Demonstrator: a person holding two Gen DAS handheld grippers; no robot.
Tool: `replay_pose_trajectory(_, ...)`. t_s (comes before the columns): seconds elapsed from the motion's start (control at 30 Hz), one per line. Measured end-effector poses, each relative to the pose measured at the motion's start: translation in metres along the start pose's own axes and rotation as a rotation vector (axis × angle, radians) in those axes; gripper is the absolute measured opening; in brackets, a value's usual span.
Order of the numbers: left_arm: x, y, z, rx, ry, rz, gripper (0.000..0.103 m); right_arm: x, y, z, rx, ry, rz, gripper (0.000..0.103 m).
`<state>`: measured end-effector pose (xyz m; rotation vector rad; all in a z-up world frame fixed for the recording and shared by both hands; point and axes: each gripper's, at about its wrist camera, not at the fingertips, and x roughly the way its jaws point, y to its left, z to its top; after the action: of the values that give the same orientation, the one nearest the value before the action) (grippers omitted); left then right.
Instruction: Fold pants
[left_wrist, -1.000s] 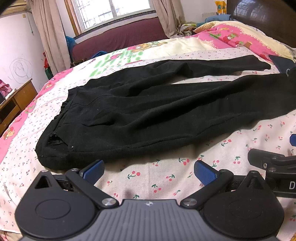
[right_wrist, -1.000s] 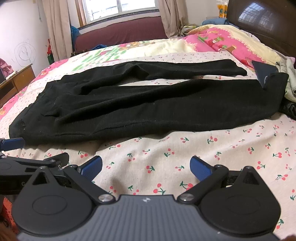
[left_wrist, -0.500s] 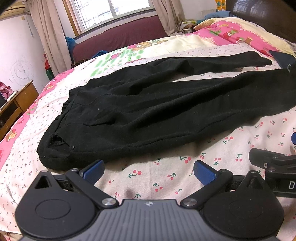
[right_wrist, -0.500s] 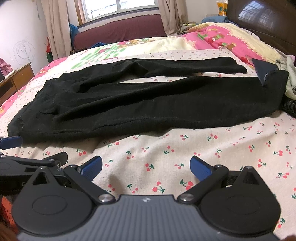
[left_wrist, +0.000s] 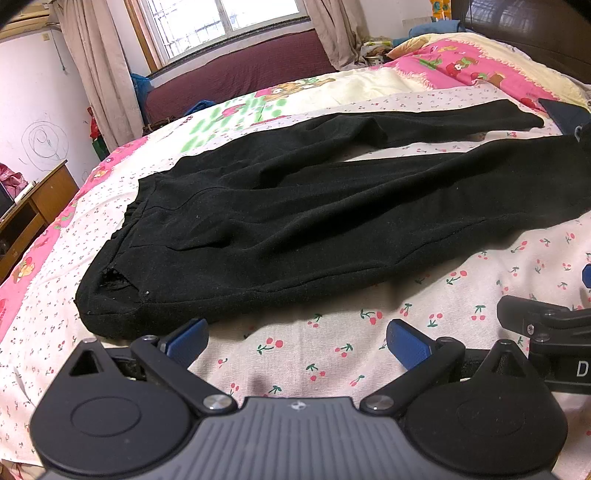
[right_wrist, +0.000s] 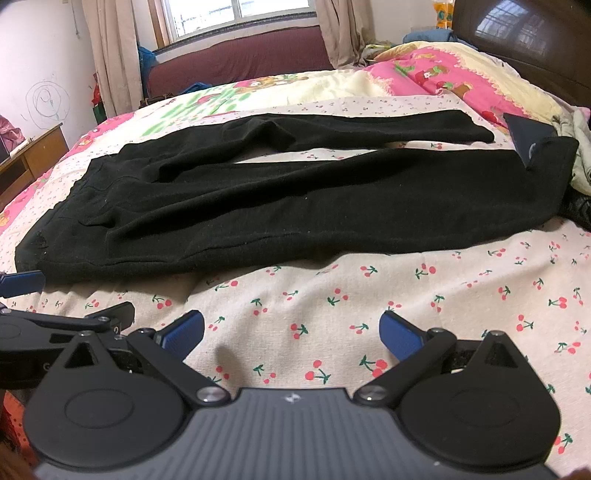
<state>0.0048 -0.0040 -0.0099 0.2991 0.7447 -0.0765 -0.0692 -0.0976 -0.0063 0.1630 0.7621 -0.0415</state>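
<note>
Black pants (left_wrist: 314, 218) lie spread flat on the cherry-print sheet (left_wrist: 332, 343), waistband at the left, two legs running to the right. In the right wrist view the pants (right_wrist: 295, 199) fill the middle, with the near leg's hem by the right edge. My left gripper (left_wrist: 297, 341) is open just short of the waistband's near corner, its left blue pad close to the cloth. My right gripper (right_wrist: 291, 332) is open over bare sheet, a short way before the near leg's edge. Nothing is between either pair of fingers.
A pink and yellow quilt (right_wrist: 424, 70) and a dark headboard (right_wrist: 524, 40) lie beyond the pants. A dark blue item (right_wrist: 528, 134) and crumpled clothes (right_wrist: 576, 147) sit at the right. A wooden cabinet (left_wrist: 33, 206) stands left of the bed, a window (left_wrist: 221, 22) behind.
Both grippers have moved a little forward toward the pants' near edge. Both stayed open. The pants have not moved.
</note>
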Motion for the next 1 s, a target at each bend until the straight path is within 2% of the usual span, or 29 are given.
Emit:
replay_pose_trajectory(0.7,0.005,-0.001,0.001,0.005,0.023,0.014,0.103,0.008,-0.001,-0.001,0.01,0.016,0.007,0.1)
replay_pose_trajectory(0.87,0.006,0.003,0.002,-0.017,0.022,0.009,0.103,0.006,0.004,0.003,-0.003,0.011,0.009,0.101)
replay_pose_trajectory(1.0,0.003,0.016,0.005,-0.075,0.008,0.005,0.103,0.004,0.013,0.009,-0.03,-0.008,0.039,0.1)
